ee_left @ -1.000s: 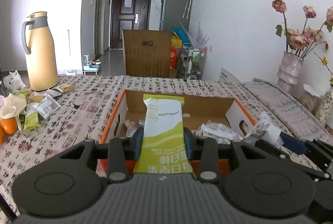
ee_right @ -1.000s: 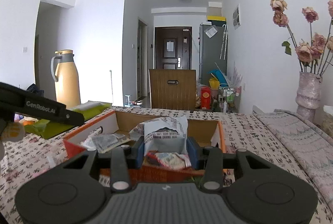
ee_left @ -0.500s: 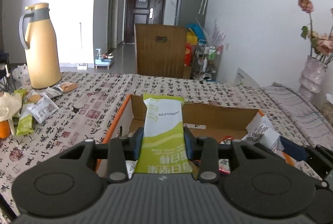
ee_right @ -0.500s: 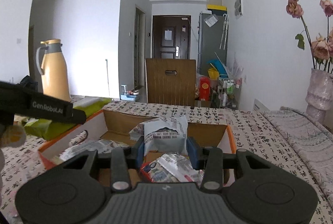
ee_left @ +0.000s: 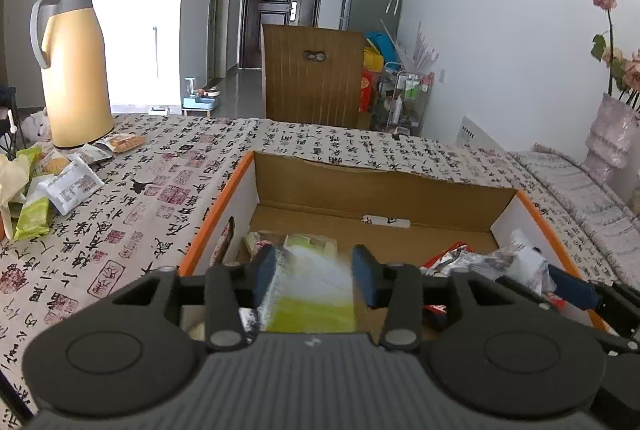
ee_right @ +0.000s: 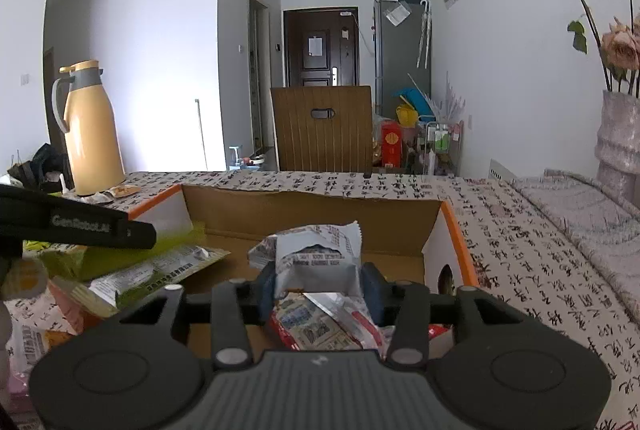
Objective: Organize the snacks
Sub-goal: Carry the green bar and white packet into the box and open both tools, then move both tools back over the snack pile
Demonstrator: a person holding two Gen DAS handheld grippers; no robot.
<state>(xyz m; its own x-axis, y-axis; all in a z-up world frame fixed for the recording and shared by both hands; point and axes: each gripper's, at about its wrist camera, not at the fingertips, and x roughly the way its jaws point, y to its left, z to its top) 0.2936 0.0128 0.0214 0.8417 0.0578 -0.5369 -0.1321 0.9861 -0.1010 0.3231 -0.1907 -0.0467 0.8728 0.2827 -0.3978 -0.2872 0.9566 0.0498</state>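
Left wrist view: the left gripper (ee_left: pixel 314 276) sits over the near end of the box (ee_left: pixel 384 186), an open carton with orange rims on the patterned surface (ee_left: pixel 160 182). Its jaws have just been opening; the green packet (ee_left: pixel 312 294) lies blurred between them, free of the right pad, so the jaws stand parted. More snacks (ee_left: pixel 480 262) lie inside the box to the right, and loose packets (ee_left: pixel 68 182) rest on the surface at left, near the yellow jug (ee_left: pixel 76 70).

Right wrist view: the right gripper (ee_right: pixel 318 288) is also over the box (ee_right: pixel 312 218). Its jaws have just been opening, and the white packet (ee_right: pixel 316 258) stands between them with its torn top upward; whether the pads still touch it cannot be told. A red packet (ee_right: pixel 316 326) lies under the gripper in the box. The left gripper's black arm (ee_right: pixel 80 226) crosses at left above a green packet (ee_right: pixel 160 270).
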